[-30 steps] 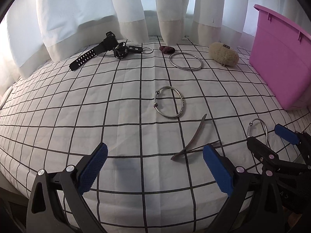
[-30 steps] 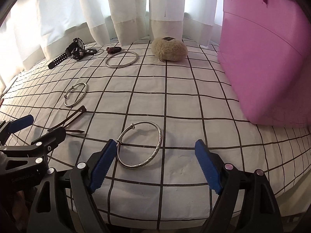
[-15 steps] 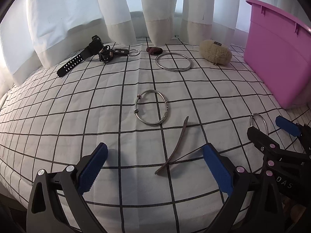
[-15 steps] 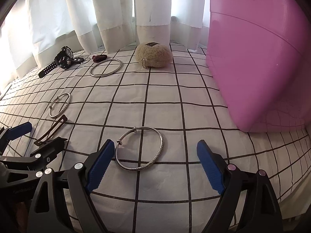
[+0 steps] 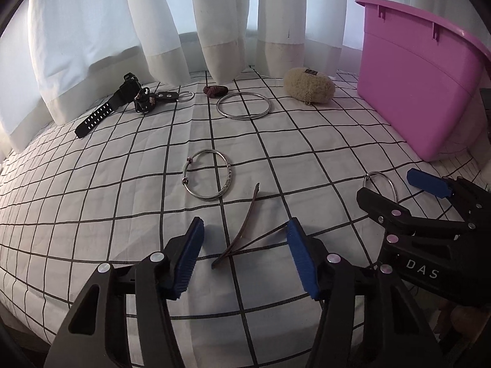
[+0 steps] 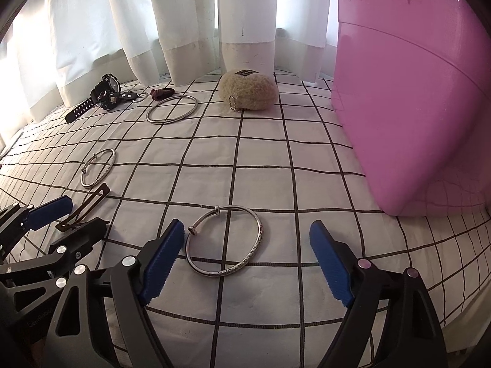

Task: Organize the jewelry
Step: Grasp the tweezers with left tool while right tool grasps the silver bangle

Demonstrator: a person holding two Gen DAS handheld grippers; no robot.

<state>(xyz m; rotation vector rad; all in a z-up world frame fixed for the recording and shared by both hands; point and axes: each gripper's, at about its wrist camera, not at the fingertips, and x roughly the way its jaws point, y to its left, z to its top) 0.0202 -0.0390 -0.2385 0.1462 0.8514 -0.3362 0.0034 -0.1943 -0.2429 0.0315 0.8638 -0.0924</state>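
My left gripper (image 5: 245, 257) is open and empty, its blue pads on either side of a brown hair clip (image 5: 242, 233) that lies on the checked cloth. My right gripper (image 6: 248, 263) is open and empty, with a silver cuff bangle (image 6: 225, 240) lying between its pads. A second silver cuff bangle (image 5: 208, 174) lies just beyond the clip. A plain silver ring bangle (image 5: 244, 105) lies farther back. The pink bin (image 6: 414, 92) stands at the right; it also shows in the left wrist view (image 5: 420, 92).
At the back, by the white curtains (image 5: 214, 21), lie a black watch (image 5: 107, 107), a key fob with ring (image 5: 165, 96), a dark red hair tie (image 5: 214, 90) and a fluffy beige pouch (image 5: 308, 86). The checked cloth (image 5: 92, 199) drops off at the near edge.
Both grippers have moved forward and lower toward the cloth. The left pads have narrowed around the hair clip. The right pads now flank the near cuff bangle.
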